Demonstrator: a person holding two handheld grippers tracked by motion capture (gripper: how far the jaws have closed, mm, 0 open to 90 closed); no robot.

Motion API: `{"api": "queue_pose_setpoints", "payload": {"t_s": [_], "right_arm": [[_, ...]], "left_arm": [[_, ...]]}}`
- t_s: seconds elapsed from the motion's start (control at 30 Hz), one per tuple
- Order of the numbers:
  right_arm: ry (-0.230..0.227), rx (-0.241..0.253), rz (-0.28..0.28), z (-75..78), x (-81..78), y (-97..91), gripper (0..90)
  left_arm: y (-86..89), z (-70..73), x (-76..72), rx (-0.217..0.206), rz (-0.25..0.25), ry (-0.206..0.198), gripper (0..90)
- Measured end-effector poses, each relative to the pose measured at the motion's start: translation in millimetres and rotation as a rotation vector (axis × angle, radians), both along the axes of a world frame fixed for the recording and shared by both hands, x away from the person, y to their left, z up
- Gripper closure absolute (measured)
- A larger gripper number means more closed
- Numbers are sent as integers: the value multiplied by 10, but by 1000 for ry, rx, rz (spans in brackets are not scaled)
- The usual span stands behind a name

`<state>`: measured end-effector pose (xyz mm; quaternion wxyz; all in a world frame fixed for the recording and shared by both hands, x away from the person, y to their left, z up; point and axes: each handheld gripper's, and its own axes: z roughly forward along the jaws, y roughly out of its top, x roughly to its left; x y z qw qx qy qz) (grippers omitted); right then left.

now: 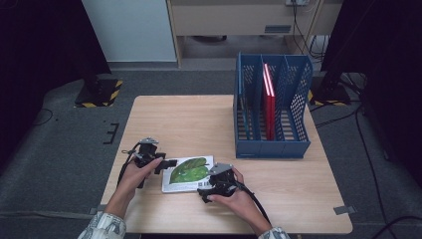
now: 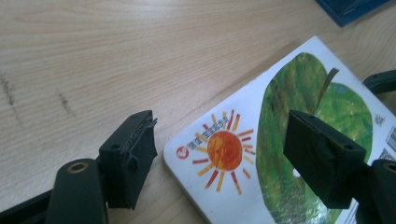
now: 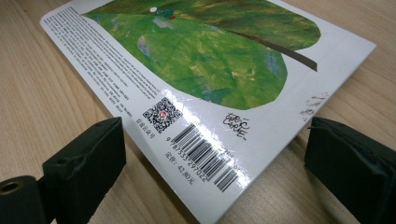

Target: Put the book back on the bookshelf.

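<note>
Jaws of left gripper (image 2: 219, 161) and right gripper (image 3: 215, 163) parted, straddling opposite corners of flat book (image 1: 189, 172)

**Hidden and cut off**

Cut off by the lower edge in both gripper views: book (image 3: 196, 84), near corner gone. Partly covered in the high view by right tongs (image 1: 211, 183). Too small to read there: cover print. Half hidden inside the far blue file rack (image 1: 271, 112): red book (image 1: 269, 102).

A lab-like recording room: grey carpet (image 1: 59, 144), black stand bases with hazard stripes (image 1: 98, 93), loose cables (image 1: 366, 144).
</note>
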<state>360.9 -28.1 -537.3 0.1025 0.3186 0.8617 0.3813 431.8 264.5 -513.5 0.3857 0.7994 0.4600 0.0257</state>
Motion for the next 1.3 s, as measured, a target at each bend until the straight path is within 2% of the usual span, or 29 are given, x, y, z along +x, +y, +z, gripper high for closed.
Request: {"api": "queue_pose_setpoints", "payload": {"t_s": [0.1,0.23,0.6,0.77,0.9,1.03,1.3], "right_arm": [[4,8,2,5,-2,-12,71],[14,17,7,11,-1,-28,76],[32,21,17,24,-15,-46,82],[22,-4,30,25,-30,-31,78],[7,-23,36,24,-38,-19,74],[14,-26,33,29,-45,-16,69],[-6,-32,18,6,-65,18,50]], "left_arm": [[3,-22,-22,36,-8,2,244],[-15,-40,-24,58,-31,9,244],[-99,-48,-25,98,-74,-11,241],[-135,-32,-3,129,-88,-6,235],[-146,-31,5,122,-73,-4,239],[-135,-28,15,105,-58,10,249],[-126,1,11,97,-45,28,264]]}}
